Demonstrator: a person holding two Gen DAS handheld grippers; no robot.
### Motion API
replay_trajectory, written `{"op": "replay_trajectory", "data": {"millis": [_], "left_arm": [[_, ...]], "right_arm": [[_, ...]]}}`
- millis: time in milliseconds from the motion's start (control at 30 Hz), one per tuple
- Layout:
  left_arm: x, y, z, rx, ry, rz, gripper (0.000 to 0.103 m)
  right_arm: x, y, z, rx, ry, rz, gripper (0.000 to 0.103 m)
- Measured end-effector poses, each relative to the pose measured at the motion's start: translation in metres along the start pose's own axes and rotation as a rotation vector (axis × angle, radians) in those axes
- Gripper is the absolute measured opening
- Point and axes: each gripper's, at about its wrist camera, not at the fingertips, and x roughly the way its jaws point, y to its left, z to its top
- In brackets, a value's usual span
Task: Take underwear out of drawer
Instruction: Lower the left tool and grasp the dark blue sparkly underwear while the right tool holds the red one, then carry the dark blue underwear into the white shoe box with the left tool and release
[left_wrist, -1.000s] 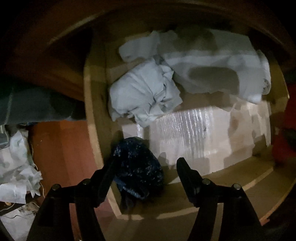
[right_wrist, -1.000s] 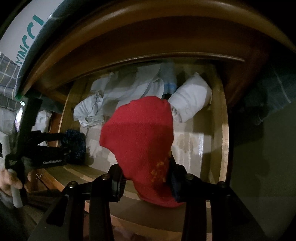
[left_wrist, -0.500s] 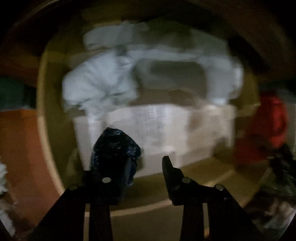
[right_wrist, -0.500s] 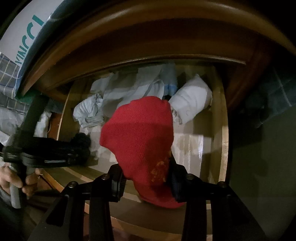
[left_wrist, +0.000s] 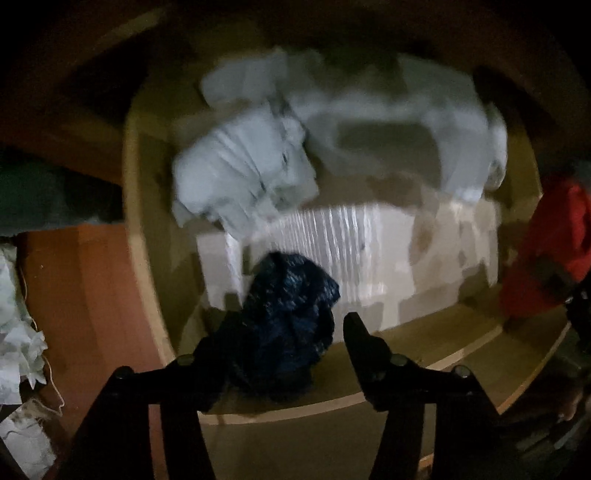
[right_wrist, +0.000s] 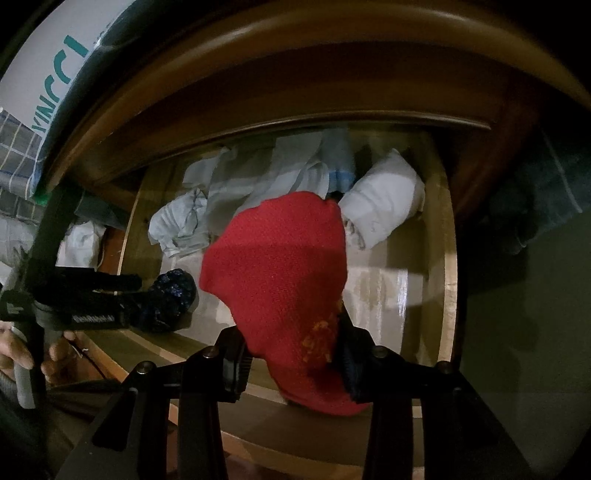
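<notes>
The wooden drawer stands pulled out. My right gripper is shut on red underwear, which hangs over the drawer's front edge; the same red piece shows at the right of the blurred left wrist view. My left gripper points straight down over the drawer's front left corner and its jaws are opening. Dark blue underwear bunches between them against the left finger, with a gap to the right finger. The right wrist view shows the blue piece at that gripper's tip.
Several white and pale garments lie crumpled along the back of the drawer, one rolled white bundle at the back right. The cabinet's top edge overhangs the drawer. A person's hand holds the left gripper. White cloth lies on the floor at the left.
The left jaws closed in on the dark blue underwear and have now widened again; the left view shifted slightly. The right gripper with the red underwear has stayed put.
</notes>
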Motion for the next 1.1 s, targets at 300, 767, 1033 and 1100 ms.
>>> {"op": "replay_trajectory", "data": {"millis": [300, 767, 1033, 1100], "left_arm": [[0.033, 0.0, 0.011, -0.034, 0.102, 0.059, 0.059], [0.021, 0.024, 0.009, -0.083, 0.018, 0.101, 0.018], [-0.024, 0.027, -0.009, -0.092, -0.123, 0.035, 0.018], [-0.037, 0.024, -0.02, -0.092, -0.156, 0.025, 0.018]], "right_arm": [[0.002, -0.001, 0.0, 0.004, 0.005, -0.027, 0.038], [0.006, -0.003, 0.0, 0.004, 0.013, -0.03, 0.037], [0.007, -0.002, -0.001, -0.006, 0.0, -0.061, 0.037], [0.006, -0.002, -0.001, -0.01, -0.009, -0.063, 0.036]]}}
